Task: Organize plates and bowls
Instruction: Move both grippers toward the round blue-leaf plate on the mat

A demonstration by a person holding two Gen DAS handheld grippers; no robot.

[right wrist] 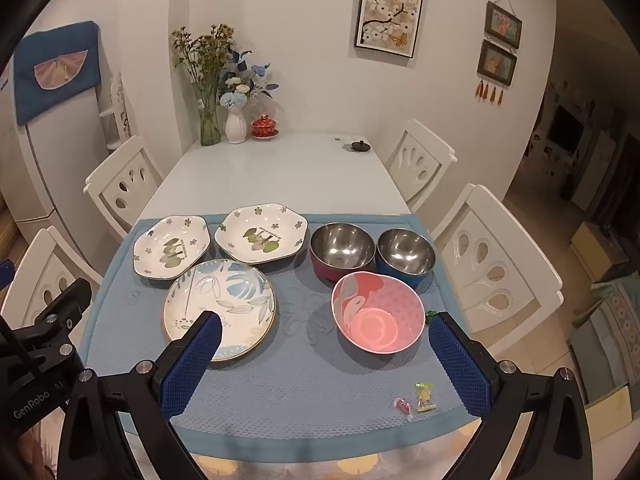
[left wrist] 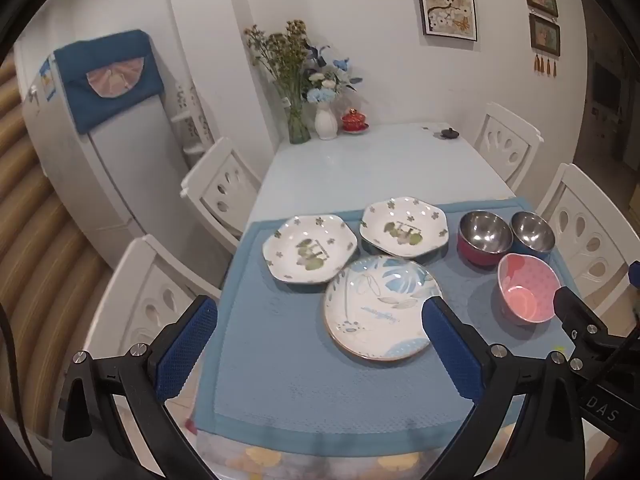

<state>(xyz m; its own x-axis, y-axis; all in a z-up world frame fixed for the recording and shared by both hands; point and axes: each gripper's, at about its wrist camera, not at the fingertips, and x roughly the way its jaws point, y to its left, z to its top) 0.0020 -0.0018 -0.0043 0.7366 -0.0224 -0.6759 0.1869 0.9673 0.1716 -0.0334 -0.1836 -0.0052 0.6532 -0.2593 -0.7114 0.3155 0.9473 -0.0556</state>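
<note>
Both of our claws hang spread wide and empty above the near edge of the blue mat (right wrist: 304, 392), tipped down toward the dishes: the left claw (left wrist: 320, 332) frames the round leaf plate, the right claw (right wrist: 325, 338) frames the pink bowl. Nothing sits between either pair of pads.

Taking the middle of the mat as our clock centre in the right wrist view, two wrapped candies (right wrist: 414, 399) lie nearest us at about 5 o'clock. The round leaf plate (right wrist: 232, 300) sits at 9 o'clock and the pink bowl (right wrist: 378, 314) at 3 o'clock, well apart. Farther off, two hexagonal plates (right wrist: 172, 252) (right wrist: 261, 238) stand side by side at 10 and 11 o'clock, the nearer rim of each close to the leaf plate. The red-sided steel bowl (right wrist: 342, 250) and the blue-sided steel bowl (right wrist: 406, 256) stand just beside each other at 1 and 2 o'clock. Beyond the mat the bench (right wrist: 272, 176) runs bare to the vases (right wrist: 224, 120) at 12 o'clock.

We judge that nothing is stacked yet. The risks: a thin ceramic rim could slip from the pads and chip; the plates crowd together, so lifting one may nudge its neighbour; the pink bowl tilts and may rock; a slick steel bowl could squirt free.
</note>
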